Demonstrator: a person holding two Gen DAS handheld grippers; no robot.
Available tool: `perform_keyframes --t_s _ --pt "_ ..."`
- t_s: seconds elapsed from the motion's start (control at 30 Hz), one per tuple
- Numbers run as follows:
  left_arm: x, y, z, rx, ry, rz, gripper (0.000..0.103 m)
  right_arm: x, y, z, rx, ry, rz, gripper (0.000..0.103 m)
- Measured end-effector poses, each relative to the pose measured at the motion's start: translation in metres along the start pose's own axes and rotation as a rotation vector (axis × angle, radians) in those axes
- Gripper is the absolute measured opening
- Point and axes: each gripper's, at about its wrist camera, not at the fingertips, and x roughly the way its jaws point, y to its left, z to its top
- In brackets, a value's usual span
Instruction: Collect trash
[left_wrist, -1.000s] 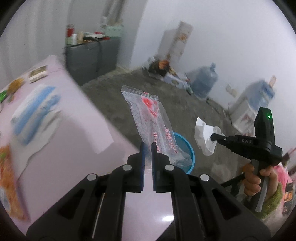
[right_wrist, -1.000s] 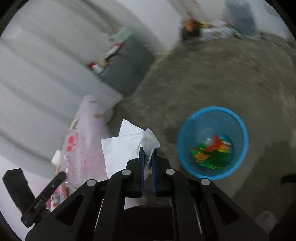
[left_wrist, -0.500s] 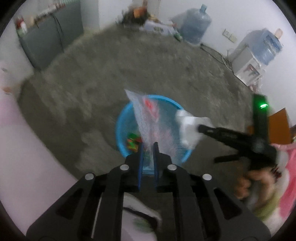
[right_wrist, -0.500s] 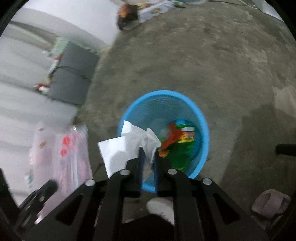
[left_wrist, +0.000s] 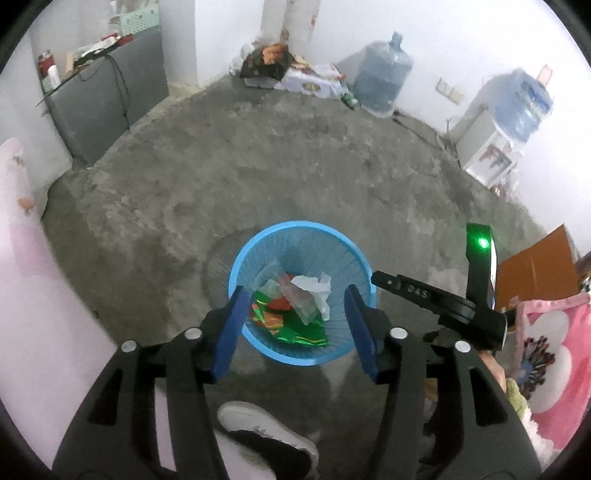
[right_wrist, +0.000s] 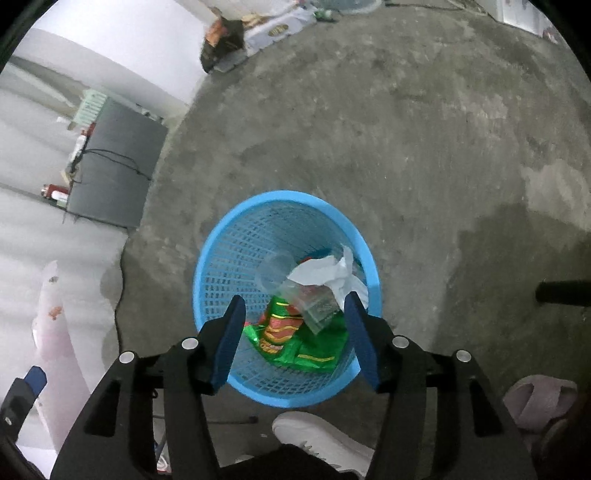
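Holding 1 tissue (right_wrist: 325, 271), 1 cup (right_wrist: 275, 271), 2 wrappers: 1 blue basket (right_wrist: 221, 258).

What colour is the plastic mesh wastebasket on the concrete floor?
Bright blue: the plastic mesh wastebasket shows best in the right wrist view.

The mesh basket (right_wrist: 236, 254) was bright blue, with a green-and-red snack wrapper (right_wrist: 295, 343) and a white tissue (right_wrist: 328, 269) inside. The floor (left_wrist: 258, 177) was mottled grey, the cloth (left_wrist: 550, 358) pink with a white flower, the cabinet (left_wrist: 107, 107) dark grey.
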Motion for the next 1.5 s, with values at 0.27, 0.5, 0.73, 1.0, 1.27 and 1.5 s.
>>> perform_keyframes --t_s 0.27,0.5,0.73,1.0,1.27,1.5 --pt "-0.076 0.018 -0.032 -0.054 -0.119 0.03 0.066 -0.07 0.044 -0.021 -0.118 -0.085 0.088 0.074" --pt "-0.156 0.057 -0.079 -0.181 -0.28 0.067 0.073 -0.112 0.106 -0.037 -0.272 -0.092 0.175 0.076" --pt "-0.212 0.104 -0.137 -0.292 -0.387 0.18 0.075 -0.124 0.16 -0.067 -0.399 -0.058 0.216 0.08" --pt "-0.249 0.14 -0.198 -0.361 -0.432 0.313 0.075 -0.13 0.218 -0.104 -0.542 0.015 0.261 0.08" --pt "-0.276 0.175 -0.23 -0.396 -0.489 0.4 0.075 -0.136 0.309 -0.135 -0.713 0.101 0.339 0.08" --pt "-0.285 0.193 -0.246 -0.445 -0.51 0.386 0.075 -0.13 0.413 -0.172 -0.883 0.179 0.379 0.08"
